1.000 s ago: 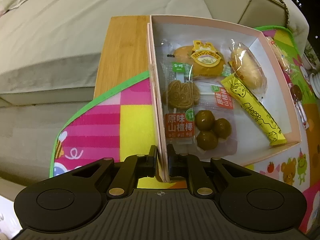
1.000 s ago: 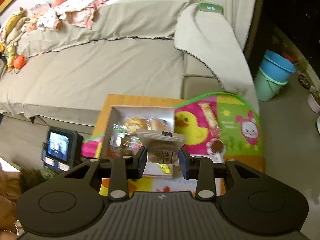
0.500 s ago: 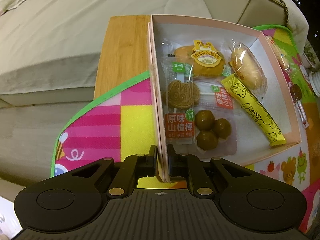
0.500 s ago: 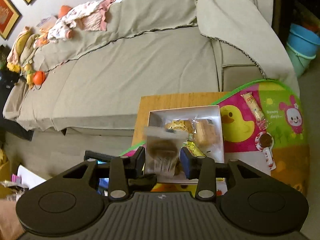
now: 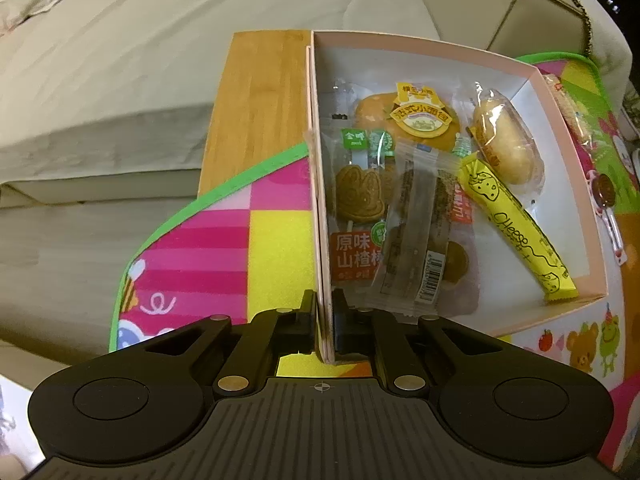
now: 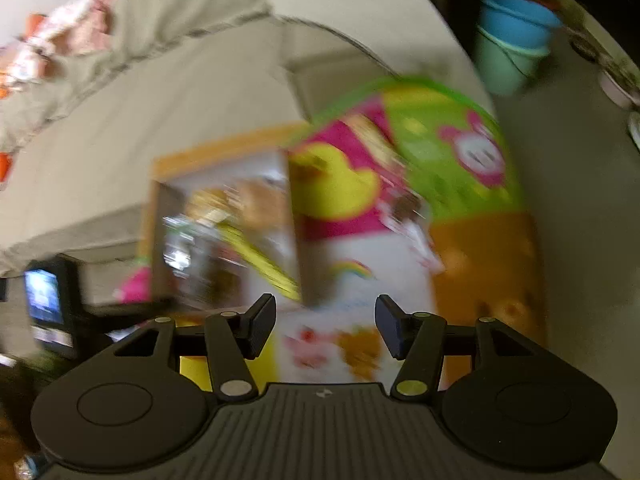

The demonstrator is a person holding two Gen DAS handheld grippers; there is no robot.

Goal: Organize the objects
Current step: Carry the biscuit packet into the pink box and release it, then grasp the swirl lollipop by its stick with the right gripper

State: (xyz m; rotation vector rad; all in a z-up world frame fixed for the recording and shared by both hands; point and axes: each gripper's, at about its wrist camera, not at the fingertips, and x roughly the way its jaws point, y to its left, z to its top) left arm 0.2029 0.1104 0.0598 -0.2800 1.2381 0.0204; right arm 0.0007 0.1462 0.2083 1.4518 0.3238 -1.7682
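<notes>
A pink cardboard box (image 5: 440,50) with white inside holds several wrapped snacks. My left gripper (image 5: 324,322) is shut on the box's near-left wall. A clear-wrapped brown snack bar (image 5: 418,236) lies on top of the orange-labelled packet (image 5: 354,256). A yellow cheese stick (image 5: 516,226) and wrapped buns (image 5: 506,140) lie beside it. My right gripper (image 6: 325,328) is open and empty above the mat; its view is blurred, with the box (image 6: 224,164) ahead to the left.
The box sits on a colourful cartoon mat (image 5: 224,248) over a wooden table (image 5: 260,92). A wrapped stick (image 5: 568,108) and a lollipop (image 5: 604,196) lie on the mat right of the box. A beige sofa (image 5: 120,60) stands behind. Buckets (image 6: 512,36) stand at the right.
My right gripper has opened and let go of the clear-wrapped snack bar, which now lies in the box. The right gripper has swung away to the right. The left gripper has not moved.
</notes>
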